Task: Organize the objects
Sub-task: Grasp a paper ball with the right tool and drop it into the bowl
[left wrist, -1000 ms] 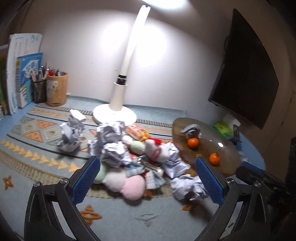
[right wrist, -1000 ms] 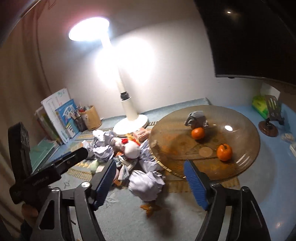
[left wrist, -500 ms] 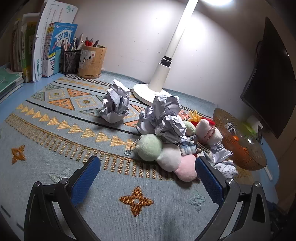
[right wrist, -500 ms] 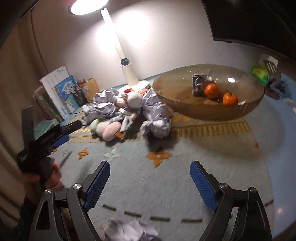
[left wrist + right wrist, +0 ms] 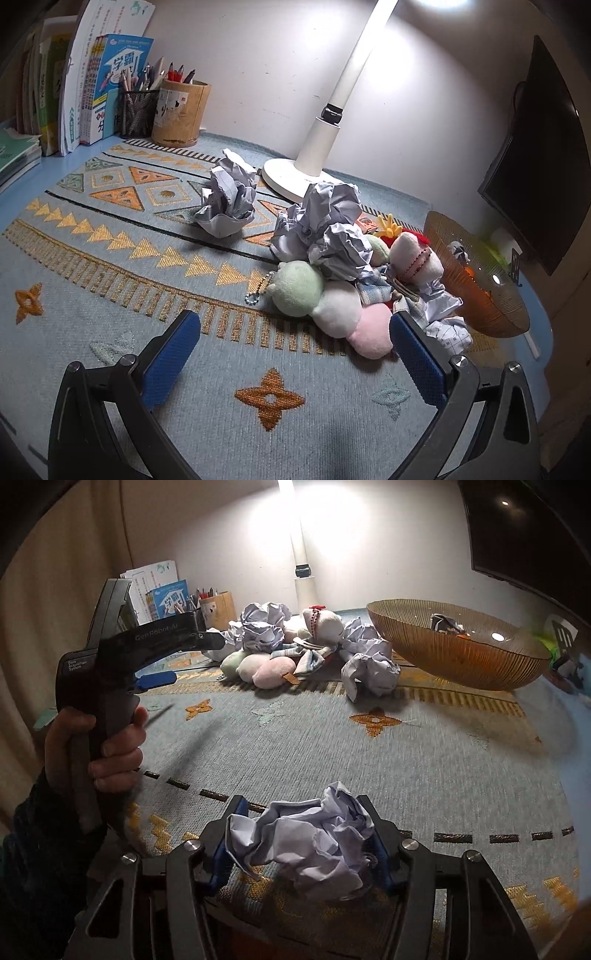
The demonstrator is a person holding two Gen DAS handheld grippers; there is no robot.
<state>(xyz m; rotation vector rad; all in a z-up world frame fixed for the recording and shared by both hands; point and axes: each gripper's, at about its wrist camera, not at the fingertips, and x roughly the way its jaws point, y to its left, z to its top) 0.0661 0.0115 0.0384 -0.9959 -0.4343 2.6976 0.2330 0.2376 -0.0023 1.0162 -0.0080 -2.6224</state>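
My right gripper (image 5: 301, 814) is low over the patterned mat, and its jaws are closing on a crumpled paper ball (image 5: 306, 845); both blue pads touch the paper. My left gripper (image 5: 295, 354) stands open above the mat with nothing between its fingers, just short of a pile of plush toys (image 5: 332, 306) and crumpled paper balls (image 5: 321, 229). One more paper ball (image 5: 229, 199) lies apart, to the pile's left. In the right wrist view the left gripper (image 5: 155, 679) appears at the left, held by a hand (image 5: 110, 746).
An amber ribbed bowl (image 5: 461, 653) at the right holds a small orange (image 5: 469, 271) and a grey wad. A white lamp base (image 5: 291, 177) stands behind the pile. Pen holders (image 5: 181, 110) and books (image 5: 92, 85) line the back left. A dark monitor (image 5: 543, 166) hangs at the right.
My right gripper sank toward the mat's near part and its jaws narrowed around a paper ball. The left gripper swung left and down early on, then held still.
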